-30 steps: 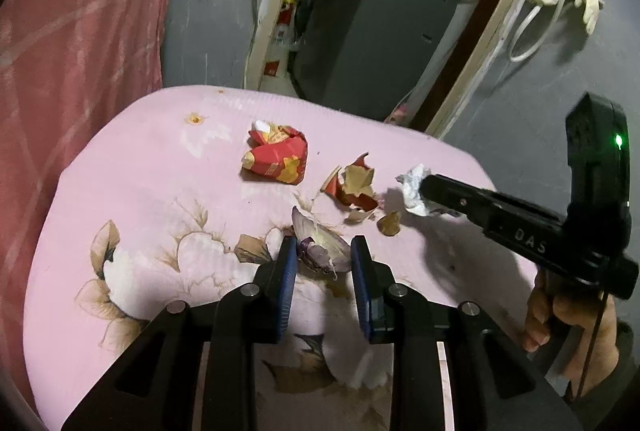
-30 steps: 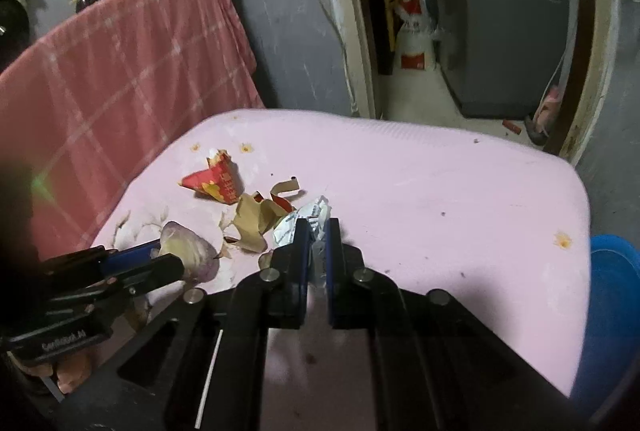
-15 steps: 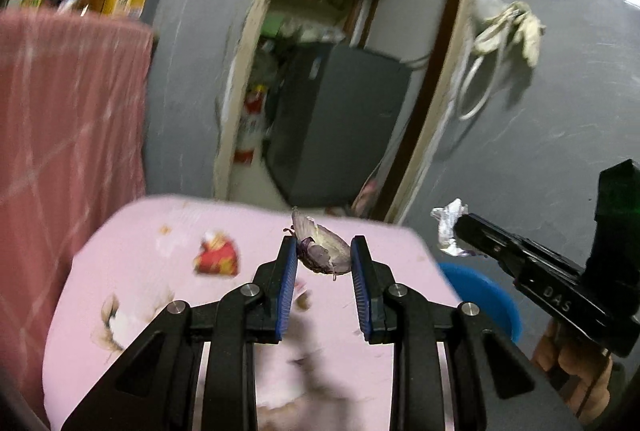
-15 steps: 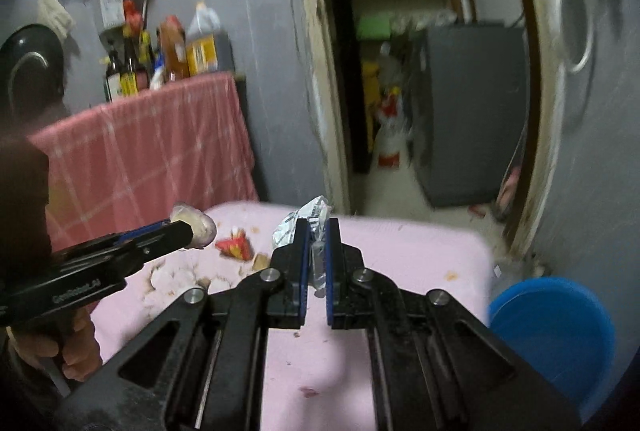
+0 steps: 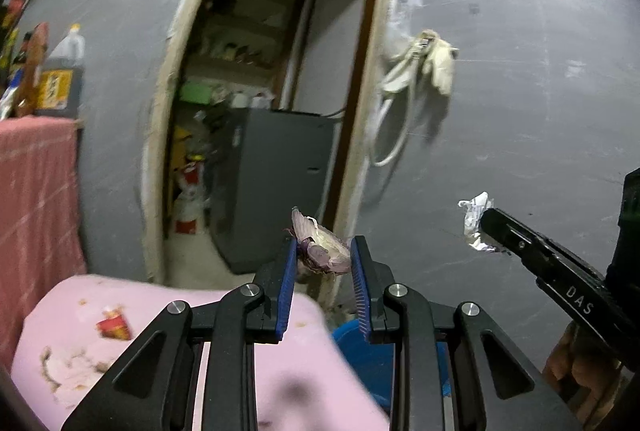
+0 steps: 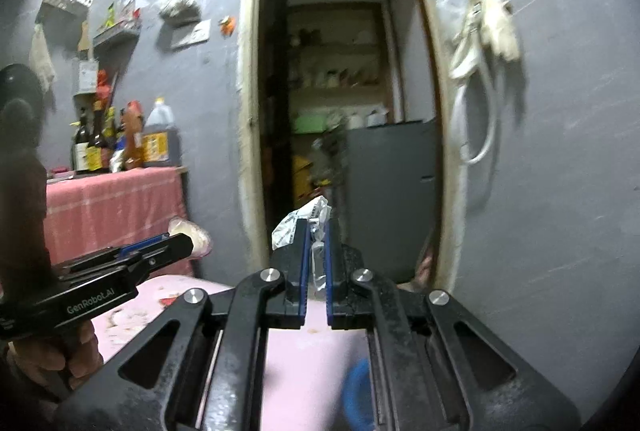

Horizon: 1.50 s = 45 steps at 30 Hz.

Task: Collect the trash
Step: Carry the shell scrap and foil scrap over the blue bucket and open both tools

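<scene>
Change: your two grippers have lifted from pink table (image 5: 120,295) to wall height; both loads off, bin drop next. Left gripper (image 5: 323,249) pinches onion skin (image 5: 320,245), long axis crosswise, tip up-left. Right gripper (image 6: 317,235) clamps crumpled wrapper (image 6: 308,217), upright. Blue bin (image 5: 348,341) below. Red wrapper (image 5: 115,325) remains on table.

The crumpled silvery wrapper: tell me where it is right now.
The crumpled silvery wrapper is pinched in the right gripper, in the air before the doorway; the left wrist view shows it at the right, above the blue bin.
</scene>
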{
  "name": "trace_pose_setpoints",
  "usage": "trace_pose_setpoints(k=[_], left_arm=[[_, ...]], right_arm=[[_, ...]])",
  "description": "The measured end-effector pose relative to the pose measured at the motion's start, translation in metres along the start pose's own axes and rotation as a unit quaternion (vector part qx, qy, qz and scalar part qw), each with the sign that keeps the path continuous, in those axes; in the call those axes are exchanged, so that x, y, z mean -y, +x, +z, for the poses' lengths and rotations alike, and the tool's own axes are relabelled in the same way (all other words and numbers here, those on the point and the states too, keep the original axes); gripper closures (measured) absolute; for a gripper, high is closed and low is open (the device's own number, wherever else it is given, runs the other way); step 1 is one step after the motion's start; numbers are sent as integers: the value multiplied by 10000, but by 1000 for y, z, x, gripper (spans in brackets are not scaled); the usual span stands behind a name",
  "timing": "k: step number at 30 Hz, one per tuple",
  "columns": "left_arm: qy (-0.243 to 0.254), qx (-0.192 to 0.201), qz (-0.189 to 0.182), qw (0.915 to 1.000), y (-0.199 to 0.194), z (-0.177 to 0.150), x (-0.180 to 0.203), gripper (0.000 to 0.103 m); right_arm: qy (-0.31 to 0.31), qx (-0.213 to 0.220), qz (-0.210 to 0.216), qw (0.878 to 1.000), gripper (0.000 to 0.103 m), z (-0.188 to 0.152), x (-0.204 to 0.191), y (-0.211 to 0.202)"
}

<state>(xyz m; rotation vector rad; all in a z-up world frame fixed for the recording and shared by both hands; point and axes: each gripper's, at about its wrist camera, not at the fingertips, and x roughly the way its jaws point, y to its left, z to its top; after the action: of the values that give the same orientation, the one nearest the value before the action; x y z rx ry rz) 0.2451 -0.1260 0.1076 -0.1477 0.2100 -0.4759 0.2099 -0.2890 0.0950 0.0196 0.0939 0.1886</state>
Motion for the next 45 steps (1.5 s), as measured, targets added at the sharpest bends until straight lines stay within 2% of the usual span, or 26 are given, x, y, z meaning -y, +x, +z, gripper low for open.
trace_pose_setpoints(k=[8,14,18,26,30,38,42,45], left_arm=[[348,-192,-440,9982,43,-8,61,80],[285,-656,-626,9955,84,-27,86,80],[225,-1116,-664,9913,114,-43,96,80],[-38,-2109,-442,9765,173,-86,87,80],[-58,-2417,-332,9698,190,-106,81,80],[-128,-2849,-188,9583,213,-133,69,79],[-165,-2916,-202,9562,219,-140,68,70],[-189,-2937,-217,9555,220,-141,67,70]], right_arm=[[209,16,-531,9984,96,-11,64,-27],[489,-174,-819,9953,96,-32,102,-30],[687,-427,-927,9924,96,-50,122,-23],[1092,-1039,-956,9839,95,-94,150,4],[1181,-1254,-956,9804,95,-113,156,16],[1333,-1668,-919,9726,93,-141,160,42],[1445,-1829,-927,9680,93,-152,166,48],[1473,-1903,-961,9658,90,-155,168,51]])
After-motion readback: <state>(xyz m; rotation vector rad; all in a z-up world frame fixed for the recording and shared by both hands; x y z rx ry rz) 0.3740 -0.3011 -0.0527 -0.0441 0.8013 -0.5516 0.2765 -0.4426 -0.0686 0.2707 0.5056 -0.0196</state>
